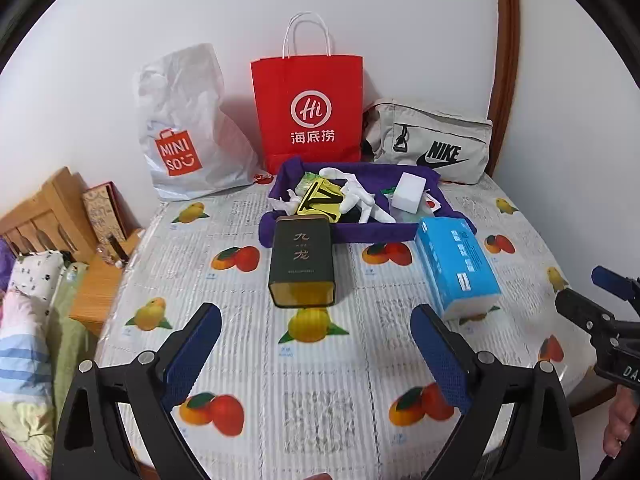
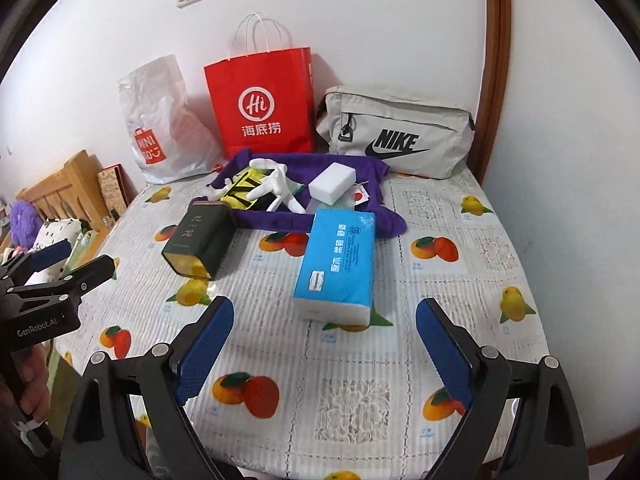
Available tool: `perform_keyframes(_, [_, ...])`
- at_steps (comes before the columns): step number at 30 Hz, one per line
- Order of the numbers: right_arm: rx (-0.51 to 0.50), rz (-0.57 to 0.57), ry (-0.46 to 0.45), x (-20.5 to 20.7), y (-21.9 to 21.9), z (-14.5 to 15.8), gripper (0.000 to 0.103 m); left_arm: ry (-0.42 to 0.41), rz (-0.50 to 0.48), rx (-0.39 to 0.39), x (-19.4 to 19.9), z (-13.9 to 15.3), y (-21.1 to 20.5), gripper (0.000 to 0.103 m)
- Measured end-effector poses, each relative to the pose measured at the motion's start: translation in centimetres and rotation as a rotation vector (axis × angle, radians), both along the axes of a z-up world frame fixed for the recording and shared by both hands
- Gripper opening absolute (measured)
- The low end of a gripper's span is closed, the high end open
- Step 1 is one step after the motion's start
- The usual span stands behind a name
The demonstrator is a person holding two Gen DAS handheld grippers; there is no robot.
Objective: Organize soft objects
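Observation:
A purple fabric tray sits mid-table and holds white gloves, a white sponge block and a yellow-black packet. A blue tissue pack lies in front of the tray on the right. A dark tin lies in front on the left. My left gripper is open and empty, short of the tin. My right gripper is open and empty, just short of the tissue pack.
A white Miniso bag, a red paper bag and a grey Nike pouch stand along the back wall. The fruit-print tablecloth covers the table. Bedding and a wooden headboard lie left.

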State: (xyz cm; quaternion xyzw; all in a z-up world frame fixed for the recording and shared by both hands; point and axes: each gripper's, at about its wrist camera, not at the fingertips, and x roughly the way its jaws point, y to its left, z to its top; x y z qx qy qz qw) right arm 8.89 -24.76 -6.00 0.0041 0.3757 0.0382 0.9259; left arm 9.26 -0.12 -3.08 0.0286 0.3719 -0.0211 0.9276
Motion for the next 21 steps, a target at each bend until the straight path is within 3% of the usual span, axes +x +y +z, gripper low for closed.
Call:
perform_keyframes(12, [0.024, -0.018, -0.026, -4.1, -0.9, -0.3, 0.092, -0.028, 0.003, -0.025, -4.3, 0.6, -0.4, 0.096])
perform_keyframes(21, [0.025, -0.013, -0.034, -5.0, -1.2, -0.4, 0.092, -0.049, 0.001, -0.017, -5.2, 0.9, -0.8, 0.096])
